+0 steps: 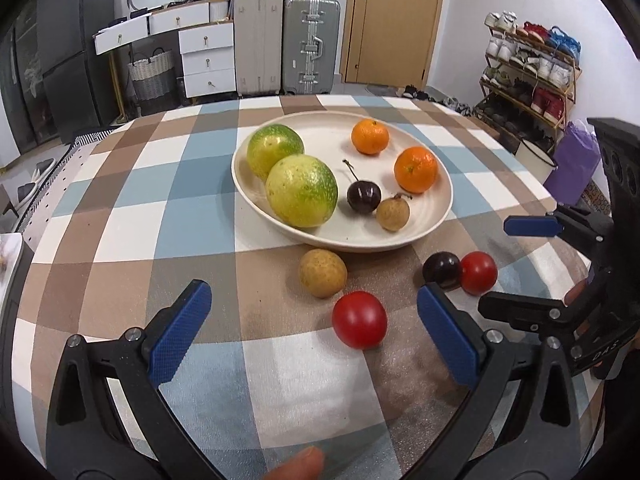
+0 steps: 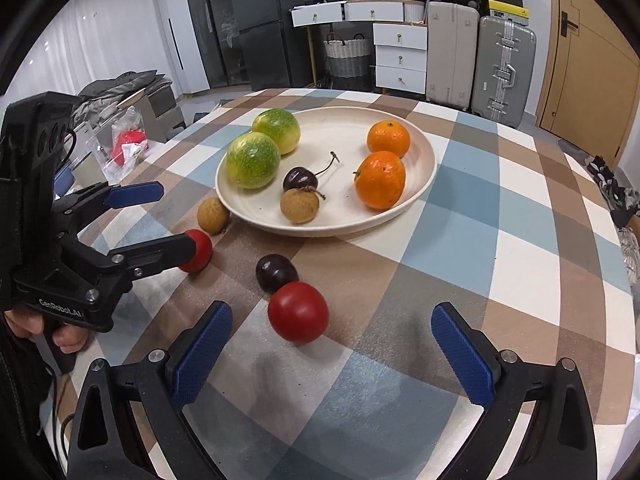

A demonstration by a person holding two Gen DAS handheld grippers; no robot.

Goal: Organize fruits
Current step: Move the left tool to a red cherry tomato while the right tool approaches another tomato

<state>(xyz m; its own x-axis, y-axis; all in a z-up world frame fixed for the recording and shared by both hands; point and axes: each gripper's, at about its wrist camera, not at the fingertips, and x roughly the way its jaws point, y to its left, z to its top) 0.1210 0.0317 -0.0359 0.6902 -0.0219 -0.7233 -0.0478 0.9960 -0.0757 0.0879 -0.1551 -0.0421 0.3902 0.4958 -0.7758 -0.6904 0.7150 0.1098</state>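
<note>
Plate (image 1: pixel 434 216) holds two oranges (image 1: pixel 415 169), cherry (image 1: pixel 363 196), longan (image 1: pixel 393 213).

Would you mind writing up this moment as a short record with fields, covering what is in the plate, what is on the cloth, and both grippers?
plate: two green-yellow fruits, two oranges, one stemmed cherry, one longan
loose on tablecloth: longan, dark cherry, two red tomatoes
near tomato: ahead of the left gripper, not gripped
far tomato: touching the dark cherry, ahead of the right gripper
grippers: both open, holding nothing
</note>
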